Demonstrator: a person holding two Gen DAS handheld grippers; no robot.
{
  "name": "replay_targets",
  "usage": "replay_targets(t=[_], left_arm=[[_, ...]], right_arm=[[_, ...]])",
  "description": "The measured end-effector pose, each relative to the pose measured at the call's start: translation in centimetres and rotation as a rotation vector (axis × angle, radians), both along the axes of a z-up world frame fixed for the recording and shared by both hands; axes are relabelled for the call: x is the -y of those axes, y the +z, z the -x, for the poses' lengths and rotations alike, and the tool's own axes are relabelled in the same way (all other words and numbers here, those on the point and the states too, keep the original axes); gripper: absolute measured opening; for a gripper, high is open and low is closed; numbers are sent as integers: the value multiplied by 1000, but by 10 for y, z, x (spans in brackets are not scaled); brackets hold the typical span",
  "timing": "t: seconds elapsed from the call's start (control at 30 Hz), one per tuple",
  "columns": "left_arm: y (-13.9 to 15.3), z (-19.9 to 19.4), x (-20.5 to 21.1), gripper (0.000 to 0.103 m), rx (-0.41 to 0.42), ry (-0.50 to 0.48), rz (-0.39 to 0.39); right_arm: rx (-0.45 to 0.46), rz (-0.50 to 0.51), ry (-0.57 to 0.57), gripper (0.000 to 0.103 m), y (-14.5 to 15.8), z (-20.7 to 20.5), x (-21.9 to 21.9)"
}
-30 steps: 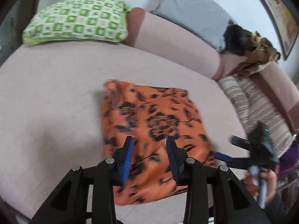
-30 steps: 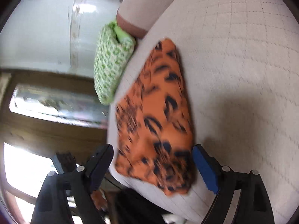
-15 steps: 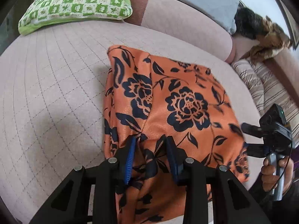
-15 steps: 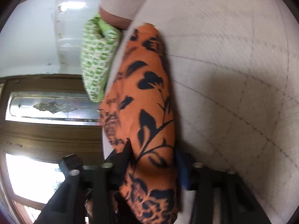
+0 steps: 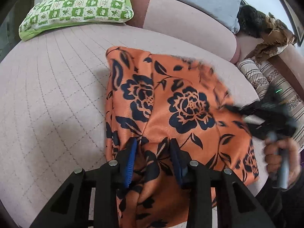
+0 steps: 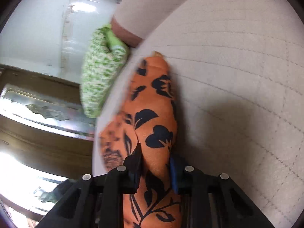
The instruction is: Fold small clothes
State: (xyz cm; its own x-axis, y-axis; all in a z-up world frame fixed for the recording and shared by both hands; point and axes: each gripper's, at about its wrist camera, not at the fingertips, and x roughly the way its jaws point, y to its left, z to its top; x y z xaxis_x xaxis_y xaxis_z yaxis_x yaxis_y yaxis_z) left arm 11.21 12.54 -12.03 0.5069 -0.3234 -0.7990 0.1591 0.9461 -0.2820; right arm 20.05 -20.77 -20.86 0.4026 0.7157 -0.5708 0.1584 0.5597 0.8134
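Bunching orange garment [image 5: 182,102] fills both hand-held grippers' jaws

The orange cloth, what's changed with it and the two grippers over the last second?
Both grippers came down from above the orange cloth and closed on its near edge: the left gripper now pinches a fold, and the right gripper grips the right-hand corner, bunching it. The cloth's right side looks blurred, so it is moving. The green pillow and the couch stayed put.
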Motion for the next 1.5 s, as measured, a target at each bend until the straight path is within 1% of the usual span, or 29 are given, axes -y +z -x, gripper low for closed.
replay_targets(t=[0.03,0.07,0.1,0.13,0.17,0.2,0.27,0.33,0.37,0.43,0.47,0.5,0.53,0.57,0.63,0.7,0.73,0.77,0.83,0.93,1.07,1.17,1.23,1.27,1.3,1.33,1.4,1.47,1.5], left_arm=[[5,0,-2,37,-3,-2,13],[10,1,-3,37,3,-3,34],[16,2,-10,38,15,-1,70],[23,3,-20,38,36,4,106],[31,3,-30,41,65,20,123],[38,-1,-39,46,89,41,131],[42,-23,-56,47,84,71,191],[37,-51,-68,46,35,72,268],[35,-61,-68,46,16,70,283],[26,-85,-62,45,-47,63,290],[19,-100,-62,38,-104,73,297],[14,-108,-62,26,-128,90,302],[15,-111,-62,20,-120,98,296],[26,-109,-58,13,-59,71,290],[34,-105,-51,11,7,14,275],[-4,-120,-45,10,-97,16,155],[-21,-124,-47,10,-135,31,164],[-23,-122,-57,11,-126,53,241],[-14,-117,-64,11,-108,78,288],[1,-105,-64,22,-69,72,272],[34,-65,-69,37,13,68,256],[53,-16,-61,39,67,51,224],[47,5,-59,39,37,40,201],[31,15,-50,38,-25,48,198],[16,19,-46,33,-79,43,181],[-7,23,-40,31,-131,52,139],[-9,29,-45,31,-109,82,180],[5,32,-47,31,-86,85,222],[12,34,-47,34,-67,80,220]], right_arm=[[-6,-63,-23,31,-4,1,4],[8,-77,-29,33,2,4,6],[22,-40,-29,43,11,7,5],[47,57,-31,60,26,12,5],[93,151,-40,61,44,18,4],[146,192,-45,61,59,23,1],[250,207,0,61,88,34,-11],[315,194,125,61,106,42,-40],[334,206,208,61,108,47,-60],[318,235,293,61,97,54,-83],[294,262,315,61,88,55,-90],[271,292,324,61,77,55,-94],[258,286,335,60,67,56,-96],[260,275,342,60,63,56,-99],[271,263,341,60,61,57,-98],[261,248,343,60,55,58,-90],[260,246,348,60,55,70,-81],[263,257,359,60,55,74,-78],[281,280,375,60,61,79,-78],[289,267,362,61,65,85,-77],[276,260,364,68,73,87,-81],[332,242,341,68,90,96,-85],[343,221,315,70,89,101,-80],[316,204,299,73,82,100,-77],[267,182,288,75,71,98,-74],[227,151,281,75,59,94,-72],[211,110,266,75,56,91,-67],[202,97,262,75,66,91,-64],[213,97,258,75,71,93,-61]])
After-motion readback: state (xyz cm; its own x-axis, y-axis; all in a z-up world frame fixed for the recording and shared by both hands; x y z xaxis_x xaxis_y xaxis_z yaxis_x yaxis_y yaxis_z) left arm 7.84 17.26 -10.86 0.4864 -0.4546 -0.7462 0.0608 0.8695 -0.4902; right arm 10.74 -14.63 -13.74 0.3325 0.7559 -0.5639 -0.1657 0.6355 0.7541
